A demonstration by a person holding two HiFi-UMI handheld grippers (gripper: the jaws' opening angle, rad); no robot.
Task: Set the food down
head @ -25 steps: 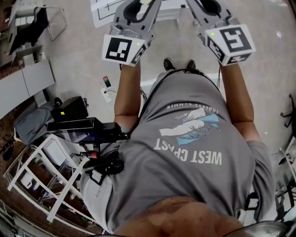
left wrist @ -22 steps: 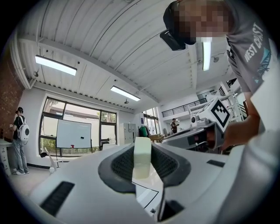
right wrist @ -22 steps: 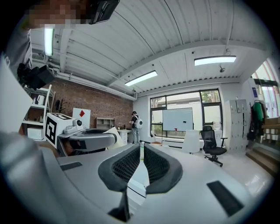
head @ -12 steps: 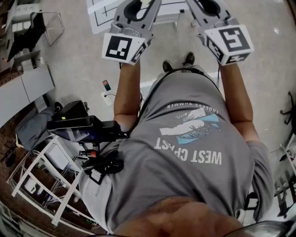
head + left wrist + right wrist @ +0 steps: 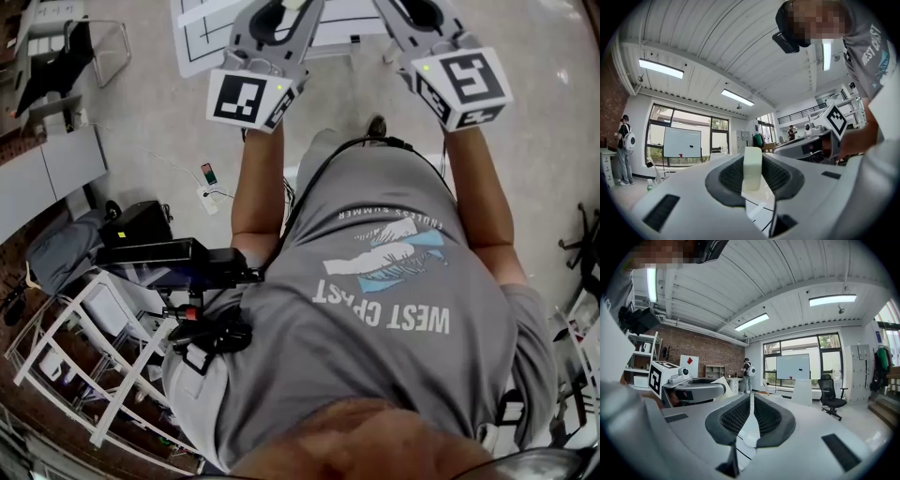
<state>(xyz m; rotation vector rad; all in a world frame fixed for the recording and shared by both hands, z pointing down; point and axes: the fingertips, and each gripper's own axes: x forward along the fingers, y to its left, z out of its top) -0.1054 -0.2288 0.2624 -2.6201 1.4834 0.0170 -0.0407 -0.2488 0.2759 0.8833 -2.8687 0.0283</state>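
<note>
My left gripper (image 5: 277, 21) is held up in front of the person's chest and is shut on a pale, whitish block of food (image 5: 752, 167). The block stands upright between the dark pads. In the right gripper view the same block (image 5: 723, 382) sticks out of the left gripper's tip. My right gripper (image 5: 424, 13) is raised alongside at the same height. Its jaws are shut to a thin slit with nothing between them. A white table with black lines (image 5: 202, 33) lies just ahead, below both grippers.
On the floor to the left are a white rack (image 5: 84, 361), a black case (image 5: 141, 225), a phone (image 5: 207, 173), a grey cabinet (image 5: 47, 173) and a chair (image 5: 94, 37). Farther off are a whiteboard (image 5: 682, 142), a person with a backpack (image 5: 626, 140) and an office chair (image 5: 832, 397).
The person has stepped forward, so the lined table has come a little nearer and the floor items have shifted. Both grippers keep their pose and grip.
</note>
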